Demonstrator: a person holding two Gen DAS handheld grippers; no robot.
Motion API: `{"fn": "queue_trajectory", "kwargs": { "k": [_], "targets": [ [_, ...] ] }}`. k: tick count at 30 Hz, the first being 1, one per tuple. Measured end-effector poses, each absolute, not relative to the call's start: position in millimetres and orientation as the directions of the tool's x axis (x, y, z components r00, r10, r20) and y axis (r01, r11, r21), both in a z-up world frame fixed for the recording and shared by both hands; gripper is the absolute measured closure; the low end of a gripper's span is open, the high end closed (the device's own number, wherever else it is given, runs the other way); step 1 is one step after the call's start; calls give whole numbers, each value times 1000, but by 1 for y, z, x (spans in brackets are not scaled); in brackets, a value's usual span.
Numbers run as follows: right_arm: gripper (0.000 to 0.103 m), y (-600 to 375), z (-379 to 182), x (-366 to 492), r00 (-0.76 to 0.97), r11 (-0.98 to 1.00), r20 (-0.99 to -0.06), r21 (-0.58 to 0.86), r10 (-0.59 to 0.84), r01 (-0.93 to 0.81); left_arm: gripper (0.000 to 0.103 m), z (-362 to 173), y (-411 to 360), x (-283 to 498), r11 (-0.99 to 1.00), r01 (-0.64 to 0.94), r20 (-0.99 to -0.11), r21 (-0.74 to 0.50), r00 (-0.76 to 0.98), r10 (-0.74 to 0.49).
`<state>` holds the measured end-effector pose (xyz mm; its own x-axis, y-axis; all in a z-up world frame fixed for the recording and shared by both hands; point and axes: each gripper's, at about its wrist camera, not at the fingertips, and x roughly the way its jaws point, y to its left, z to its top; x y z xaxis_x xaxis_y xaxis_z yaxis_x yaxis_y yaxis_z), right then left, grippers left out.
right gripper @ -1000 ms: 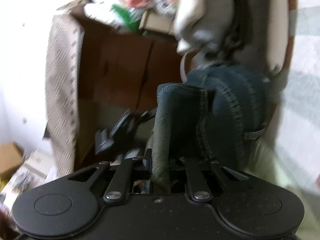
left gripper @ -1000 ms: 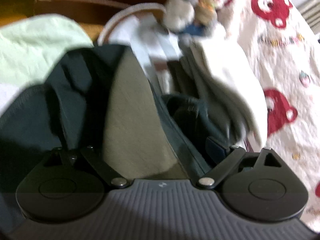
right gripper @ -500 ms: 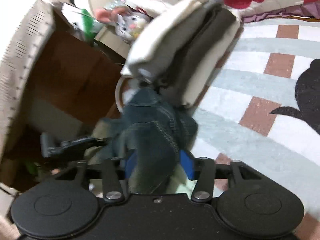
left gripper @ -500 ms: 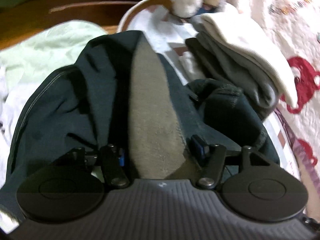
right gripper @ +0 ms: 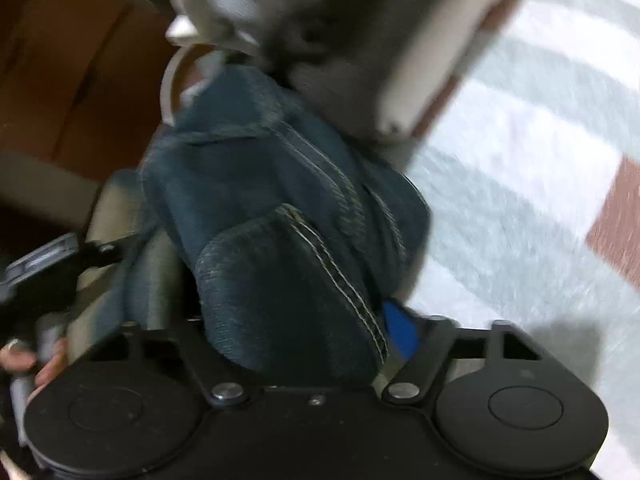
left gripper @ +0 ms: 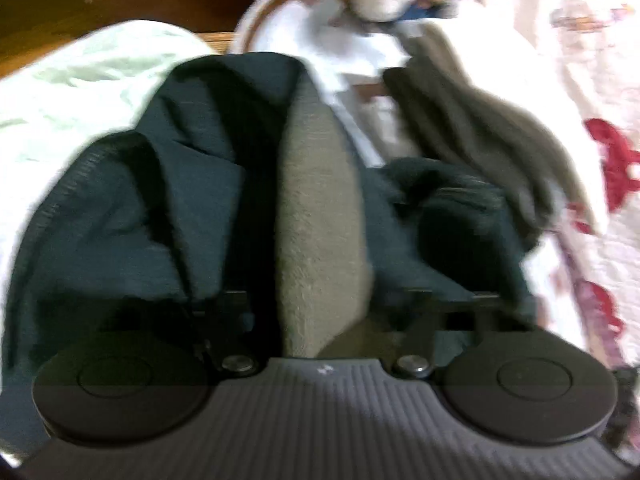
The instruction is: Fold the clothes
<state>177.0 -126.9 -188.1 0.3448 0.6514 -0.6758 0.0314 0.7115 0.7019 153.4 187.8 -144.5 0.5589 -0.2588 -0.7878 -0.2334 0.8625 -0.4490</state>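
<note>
L gripper (left gripper: 320, 300) is closing, fleece lining of the dark jeans (left gripper: 320, 216) nipped between its jaws. R gripper (right gripper: 296, 332) is closing too, with a denim fold bunched between; one blue pad (right gripper: 400, 332) is seen beside the cloth. The jeans lie heaped on the bed (right gripper: 520, 168), next to a folded stack (right gripper: 360, 40). Both grips should be seated before the fold is pulled taut; seams should be kept aligned.

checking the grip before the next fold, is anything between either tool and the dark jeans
Nothing visible is. The left tool has the dark jeans bunched between its closing jaws, and the right tool, also closing, has a stitched fold of them between its jaws.
</note>
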Motion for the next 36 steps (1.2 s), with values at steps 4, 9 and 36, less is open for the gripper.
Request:
{"fn": "queue_trajectory", "kwargs": {
  "k": [4,9,36],
  "targets": [
    [89,-144,-196,164,421,407,-421,904,803,127,98,-126,167,134,899,-129,-731,-418,635,-249],
    [89,-154,-176,150,447,121,-130,991,885,50,98,-101,159,115,849,-28,-641,-528,669,-377],
    [89,-406,47,-96,948,520,87,819,305,-243,98,101,-103,90,706,571,-415,-419,571,-708]
  ]
}}
